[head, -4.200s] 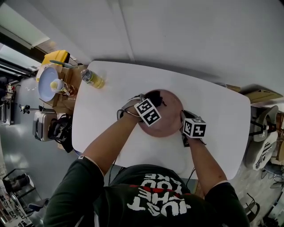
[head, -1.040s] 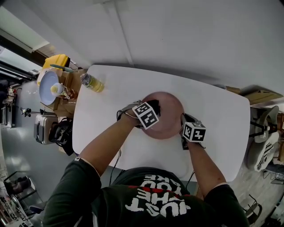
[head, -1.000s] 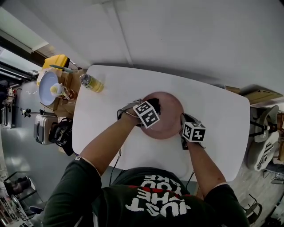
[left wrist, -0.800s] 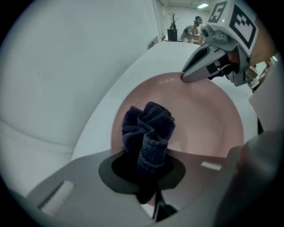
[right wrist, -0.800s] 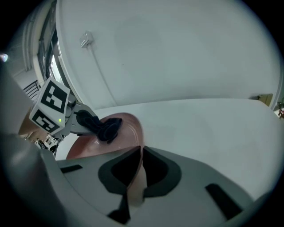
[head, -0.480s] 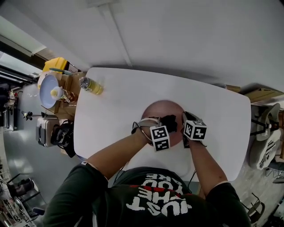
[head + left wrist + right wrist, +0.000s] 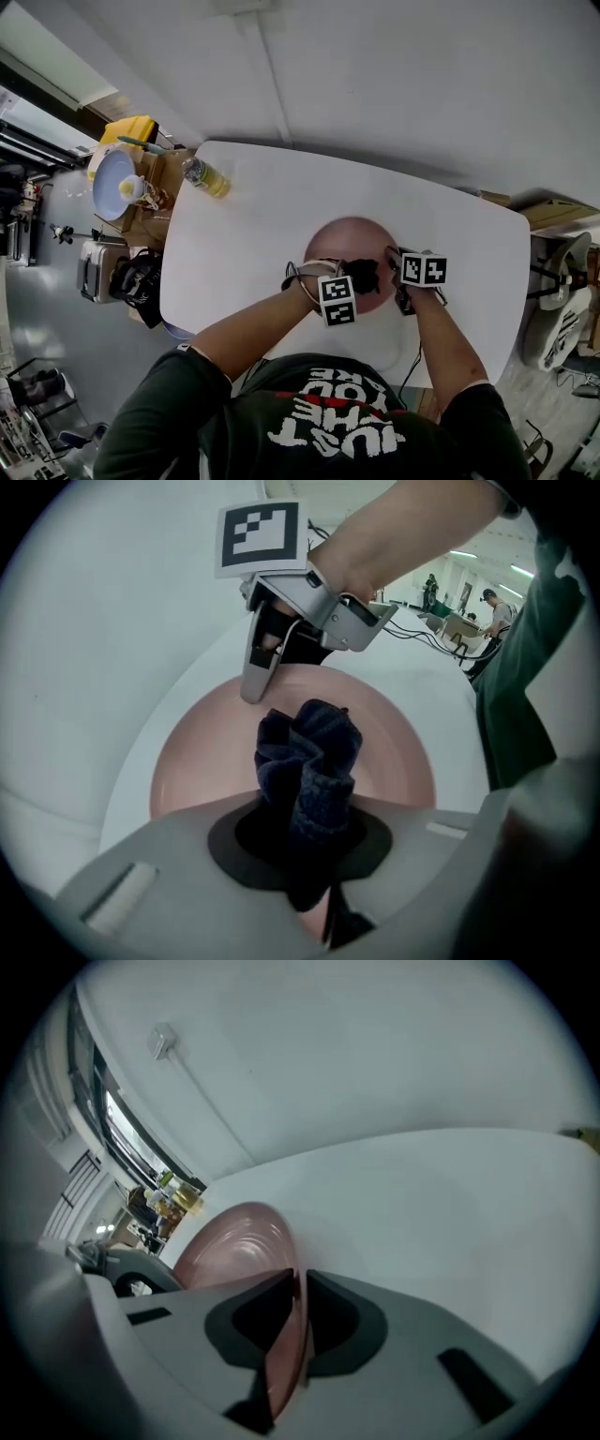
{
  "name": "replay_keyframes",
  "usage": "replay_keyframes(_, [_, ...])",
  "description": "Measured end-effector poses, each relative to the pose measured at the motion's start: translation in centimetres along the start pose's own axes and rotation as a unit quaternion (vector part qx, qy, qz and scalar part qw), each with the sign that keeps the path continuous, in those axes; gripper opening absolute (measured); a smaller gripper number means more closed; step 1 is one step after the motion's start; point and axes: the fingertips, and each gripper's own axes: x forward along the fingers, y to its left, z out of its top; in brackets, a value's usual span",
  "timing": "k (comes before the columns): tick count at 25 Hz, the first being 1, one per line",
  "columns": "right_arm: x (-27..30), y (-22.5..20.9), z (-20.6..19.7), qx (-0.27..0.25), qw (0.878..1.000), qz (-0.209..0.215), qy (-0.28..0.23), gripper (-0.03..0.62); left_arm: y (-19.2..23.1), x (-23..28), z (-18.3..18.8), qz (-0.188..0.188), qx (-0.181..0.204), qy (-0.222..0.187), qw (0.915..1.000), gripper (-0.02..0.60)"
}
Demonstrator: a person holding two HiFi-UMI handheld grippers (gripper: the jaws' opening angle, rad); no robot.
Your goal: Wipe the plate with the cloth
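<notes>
Over the near part of the pink plate (image 7: 342, 242), which sits on the white table (image 7: 253, 216), we hold a bunched dark blue cloth (image 7: 309, 757) against the plate's surface, our left gripper (image 7: 354, 281) clenched tight on the cloth's lower end. At the plate's right edge our right gripper (image 7: 397, 274) is pinched onto the rim, which runs thin between its two jaws. Well off to the plate's far left, close to the table's corner, we see a bottle of yellow liquid (image 7: 208, 178).
</notes>
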Motion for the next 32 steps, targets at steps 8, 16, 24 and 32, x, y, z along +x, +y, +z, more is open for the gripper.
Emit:
replay_keyframes(8, [-2.9, -0.4, 1.5, 0.096, 0.989, 0.063, -0.090, 0.014, 4.5, -7.1, 1.1, 0.000, -0.176, -0.151, 0.9727, 0.049])
replay_keyframes(16, [-12.1, 4.1, 5.7, 0.064, 0.960, 0.206, -0.177, 0.014, 16.5, -24.8, -1.1, 0.045, -0.335, -0.349, 0.8740, 0.049])
replay_keyframes(24, [-18.5, 15.1, 10.1, -0.078, 0.930, 0.319, -0.165, 0.014, 16.1, -29.5, 5.0, -0.176, -0.266, -0.463, 0.8268, 0.049])
replay_keyframes(32, [-19.6, 19.1, 10.3, -0.125, 0.914, 0.359, -0.138, 0.014, 14.7, -31.8, 8.6, -0.306, -0.251, -0.539, 0.7439, 0.049])
